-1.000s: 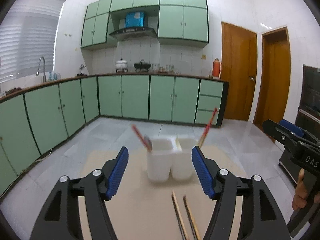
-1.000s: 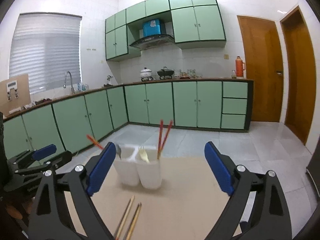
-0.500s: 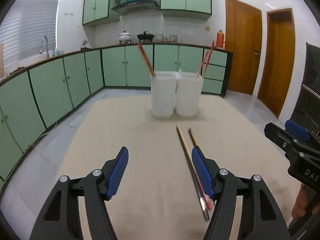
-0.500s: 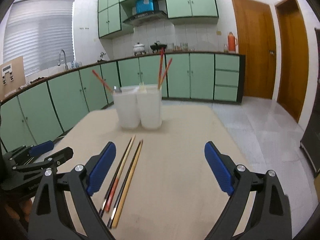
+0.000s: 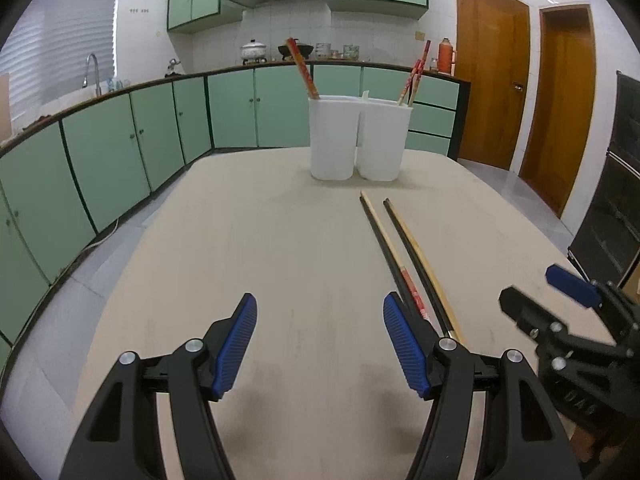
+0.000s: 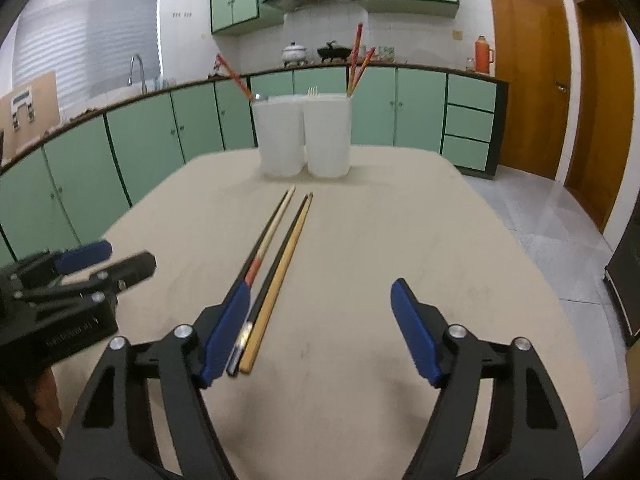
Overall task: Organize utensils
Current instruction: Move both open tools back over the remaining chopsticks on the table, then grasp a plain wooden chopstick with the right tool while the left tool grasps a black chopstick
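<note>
Chopsticks (image 6: pixel 276 256) lie loose on the beige table (image 6: pixel 360 240), four of them in two pairs side by side, pointing toward the holder, and they are what we have to put away. Our right gripper (image 6: pixel 324 328) is closing its jaws with nothing between the pads; the near ends of the chopsticks sit just beside its left finger (image 6: pixel 228 328), partly hidden behind it. Our left gripper (image 5: pixel 320 344) stands partly open and empty, with the same chopsticks (image 5: pixel 400 256) running past the outer side of its right finger.

Compared with a second ago, both grippers have dropped from well above the table to close over it, and the chopsticks that showed small at the bottom edge now stretch right alongside the fingers. We read that as the approach for a pickup being nearly finished; no chopstick is gripped yet.

Farther out stands the white two-cup utensil holder (image 6: pixel 304 136), at the far side of the table, well apart from the loose chopsticks. It already holds red chopsticks (image 6: pixel 356 60) and what looks like a fork (image 6: pixel 312 91).
</note>
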Action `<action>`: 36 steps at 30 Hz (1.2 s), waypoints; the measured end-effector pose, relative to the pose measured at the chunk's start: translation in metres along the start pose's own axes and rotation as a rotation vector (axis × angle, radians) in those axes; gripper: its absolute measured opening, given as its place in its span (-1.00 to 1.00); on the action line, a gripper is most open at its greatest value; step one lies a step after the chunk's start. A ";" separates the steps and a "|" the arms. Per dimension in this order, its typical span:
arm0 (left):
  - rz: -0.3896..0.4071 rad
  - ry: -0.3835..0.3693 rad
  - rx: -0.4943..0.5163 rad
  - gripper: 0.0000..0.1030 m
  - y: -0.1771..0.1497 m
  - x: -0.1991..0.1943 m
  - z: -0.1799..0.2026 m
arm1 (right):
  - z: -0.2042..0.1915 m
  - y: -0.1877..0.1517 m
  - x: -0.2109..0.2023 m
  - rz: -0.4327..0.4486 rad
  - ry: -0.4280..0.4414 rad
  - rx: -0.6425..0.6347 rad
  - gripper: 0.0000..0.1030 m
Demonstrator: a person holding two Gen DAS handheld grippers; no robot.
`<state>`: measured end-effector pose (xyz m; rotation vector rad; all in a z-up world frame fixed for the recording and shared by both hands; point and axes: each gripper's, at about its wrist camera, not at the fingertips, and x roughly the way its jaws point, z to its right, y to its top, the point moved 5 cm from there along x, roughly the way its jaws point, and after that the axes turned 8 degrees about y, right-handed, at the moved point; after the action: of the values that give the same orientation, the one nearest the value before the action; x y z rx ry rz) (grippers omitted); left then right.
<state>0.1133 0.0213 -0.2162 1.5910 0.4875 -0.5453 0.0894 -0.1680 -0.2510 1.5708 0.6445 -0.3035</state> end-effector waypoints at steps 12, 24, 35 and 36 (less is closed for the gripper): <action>0.004 -0.004 -0.021 0.25 -0.004 -0.007 0.001 | -0.012 -0.026 0.012 -0.124 0.028 -0.044 0.25; -0.014 -0.004 -0.020 0.25 -0.006 -0.004 0.001 | 0.000 -0.030 0.019 -0.154 -0.011 -0.012 0.19; -0.028 -0.008 -0.008 0.25 -0.007 -0.002 0.005 | -0.008 -0.031 0.020 -0.139 0.034 -0.029 -0.23; -0.031 -0.011 -0.006 0.25 -0.008 -0.002 0.006 | -0.009 -0.031 0.020 -0.137 0.037 -0.031 -0.32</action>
<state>0.1069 0.0162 -0.2216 1.5762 0.5054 -0.5758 0.0863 -0.1555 -0.2862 1.5083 0.7839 -0.3654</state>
